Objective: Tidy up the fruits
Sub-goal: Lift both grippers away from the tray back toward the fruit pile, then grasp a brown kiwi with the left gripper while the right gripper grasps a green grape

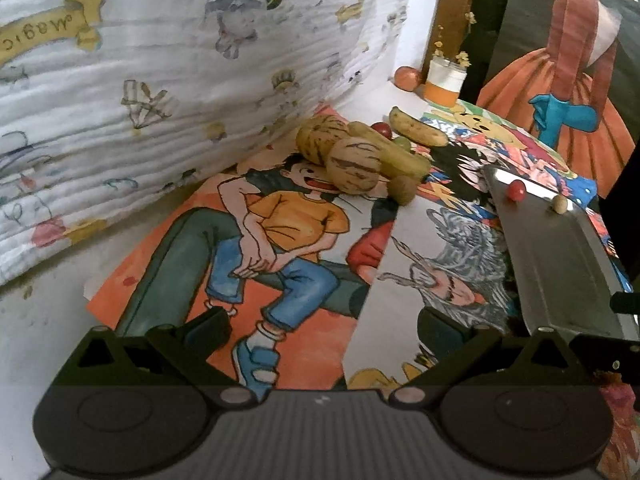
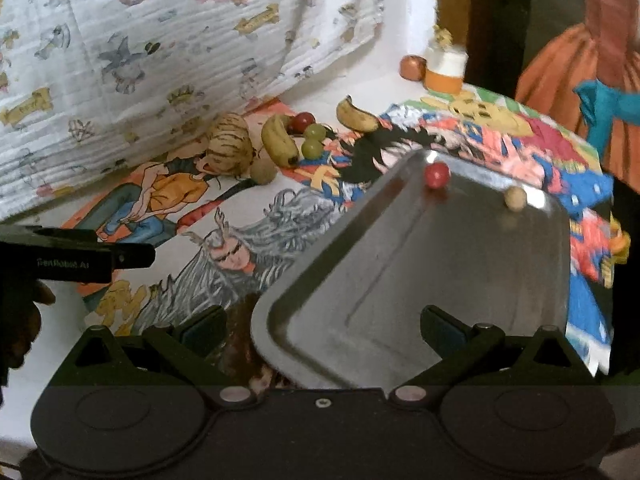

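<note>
Both tools, left tool (image 1: 322, 326) and right tool (image 2: 322, 324), hang with fingers apart (gripping nothing); the metal tray (image 2: 400, 280) holds a red fruit (image 2: 437, 175) and a tan fruit (image 2: 515, 198).

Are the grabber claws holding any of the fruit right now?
No. The left gripper and the right gripper are both open and hold nothing. The red fruit and tan fruit just sit in the metal tray.
</note>
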`<state>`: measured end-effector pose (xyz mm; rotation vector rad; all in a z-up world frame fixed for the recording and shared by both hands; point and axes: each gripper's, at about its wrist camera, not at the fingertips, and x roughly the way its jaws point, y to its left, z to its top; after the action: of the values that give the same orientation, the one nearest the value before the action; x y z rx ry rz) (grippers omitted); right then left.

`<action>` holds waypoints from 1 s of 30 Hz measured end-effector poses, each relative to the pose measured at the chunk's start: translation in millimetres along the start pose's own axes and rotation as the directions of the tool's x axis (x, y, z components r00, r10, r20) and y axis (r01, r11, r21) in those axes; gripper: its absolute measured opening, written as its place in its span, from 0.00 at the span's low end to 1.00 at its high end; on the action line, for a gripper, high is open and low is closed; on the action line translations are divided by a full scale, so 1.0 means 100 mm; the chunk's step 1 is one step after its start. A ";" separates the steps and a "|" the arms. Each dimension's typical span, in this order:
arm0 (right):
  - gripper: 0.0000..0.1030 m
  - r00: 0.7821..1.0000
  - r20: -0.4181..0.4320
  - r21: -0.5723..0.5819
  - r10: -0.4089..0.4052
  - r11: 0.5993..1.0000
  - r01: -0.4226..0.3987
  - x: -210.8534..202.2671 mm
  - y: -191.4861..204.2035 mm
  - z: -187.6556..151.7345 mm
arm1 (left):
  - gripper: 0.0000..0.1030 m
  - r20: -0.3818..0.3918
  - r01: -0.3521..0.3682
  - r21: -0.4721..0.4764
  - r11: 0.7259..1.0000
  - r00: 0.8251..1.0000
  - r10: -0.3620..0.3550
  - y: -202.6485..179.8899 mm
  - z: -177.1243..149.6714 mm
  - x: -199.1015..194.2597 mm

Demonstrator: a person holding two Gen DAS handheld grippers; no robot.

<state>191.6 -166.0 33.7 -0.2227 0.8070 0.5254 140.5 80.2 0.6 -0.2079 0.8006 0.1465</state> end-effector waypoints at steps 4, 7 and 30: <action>0.99 0.999 0.032 -0.127 0.003 0.992 0.001 0.09 -0.04 0.17 | 1.00 0.007 0.005 -0.020 1.000 1.000 -0.005 0.02 0.07 0.06; 0.99 0.998 0.049 -0.238 0.036 0.971 -0.024 0.17 -0.12 0.34 | 1.00 0.022 0.025 -0.029 0.999 0.999 -0.024 -0.01 0.12 0.11; 0.84 0.935 -0.081 -0.807 0.345 0.527 -0.265 1.12 -0.46 1.43 | 0.97 0.090 0.169 0.068 0.983 0.980 -0.175 -0.59 0.57 0.56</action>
<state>369.5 -109.8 48.1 -0.9246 0.4543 1.2380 230.9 39.2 6.3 -0.2114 0.6876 -0.0309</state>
